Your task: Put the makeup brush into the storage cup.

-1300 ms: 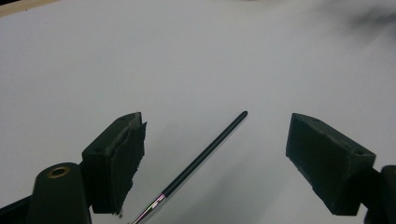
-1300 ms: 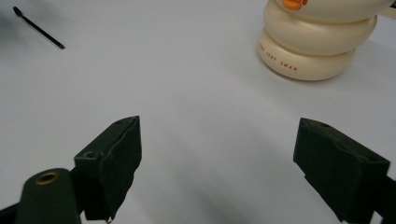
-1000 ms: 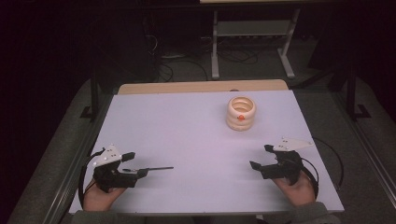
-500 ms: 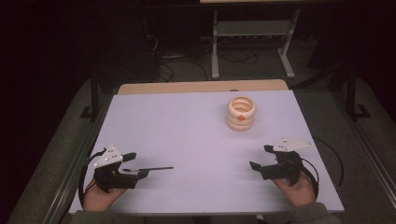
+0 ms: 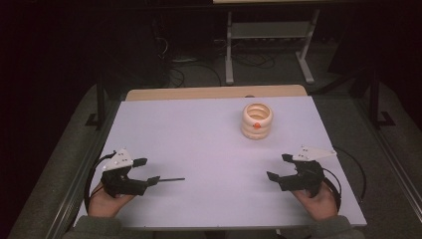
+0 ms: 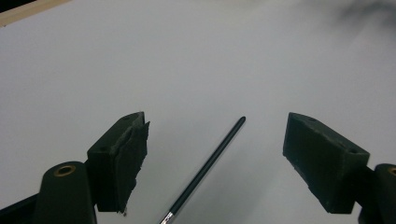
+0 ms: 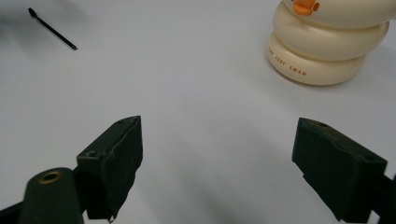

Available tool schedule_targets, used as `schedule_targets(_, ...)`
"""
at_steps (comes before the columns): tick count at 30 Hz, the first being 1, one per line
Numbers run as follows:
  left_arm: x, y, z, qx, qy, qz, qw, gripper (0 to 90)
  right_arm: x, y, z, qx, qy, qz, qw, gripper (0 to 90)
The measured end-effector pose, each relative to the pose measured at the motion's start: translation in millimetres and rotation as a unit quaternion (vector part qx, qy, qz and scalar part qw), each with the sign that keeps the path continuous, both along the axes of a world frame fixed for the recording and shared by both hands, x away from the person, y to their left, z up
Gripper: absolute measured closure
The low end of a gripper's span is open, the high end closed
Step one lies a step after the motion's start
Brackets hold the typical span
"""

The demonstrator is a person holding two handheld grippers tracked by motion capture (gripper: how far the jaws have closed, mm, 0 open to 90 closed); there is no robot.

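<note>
A thin black stick (image 5: pixel 168 179) lies flat on the white table (image 5: pixel 199 134) at the front left. My left gripper (image 5: pixel 148 171) is open around its near end; in the left gripper view the stick (image 6: pixel 210 163) runs up between the wide-apart jaws of the left gripper (image 6: pixel 215 135) and touches neither. A cream holder of stacked rings with an orange beak (image 5: pixel 257 121) stands at the back right. My right gripper (image 5: pixel 277 167) is open at the front right, nothing between its jaws. The right gripper (image 7: pixel 217 144) faces the holder (image 7: pixel 327 46), with the stick (image 7: pixel 51 29) far off.
A wooden strip (image 5: pixel 214 92) borders the table's far edge. Beyond it, a metal stand (image 5: pixel 268 45) and cables sit on the dark floor. Dark rails run along both sides of the table.
</note>
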State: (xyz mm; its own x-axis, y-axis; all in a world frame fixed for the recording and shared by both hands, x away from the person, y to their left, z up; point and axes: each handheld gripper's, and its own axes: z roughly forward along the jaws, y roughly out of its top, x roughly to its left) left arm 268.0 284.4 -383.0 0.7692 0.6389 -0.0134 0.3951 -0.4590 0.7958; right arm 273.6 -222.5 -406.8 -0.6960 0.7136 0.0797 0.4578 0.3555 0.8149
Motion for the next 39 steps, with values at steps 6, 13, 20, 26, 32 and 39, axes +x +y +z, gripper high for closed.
schedule_targets(6,5.4,-1.4,6.0,0.018,0.000,-0.012,0.9998,23.9,0.1,1.4,1.0,0.000,-0.001,0.003,1.0000,15.4)
schedule_targets(13,16.9,-6.8,1.1,0.050,0.011,-0.035,0.9980,28.5,1.0,1.1,0.1,0.001,0.003,0.005,1.0000,15.5)
schedule_targets(20,31.1,-13.3,-10.2,0.084,0.036,-0.056,0.9942,37.3,2.2,0.8,-1.5,0.002,0.003,0.011,0.9999,15.4)
schedule_targets(26,41.0,-15.1,-20.0,0.109,0.066,-0.062,0.9899,45.1,2.9,1.4,-2.6,0.001,0.004,0.013,0.9999,15.4)
schedule_targets(32,44.7,-19.8,-29.4,0.129,0.094,-0.075,0.9843,52.2,3.0,2.8,-3.5,0.001,0.010,0.014,0.9999,15.5)
schedule_targets(39,46.4,-21.9,-33.8,0.147,0.112,-0.086,0.9789,58.8,3.0,4.3,-3.9,0.000,0.012,0.019,0.9998,15.6)
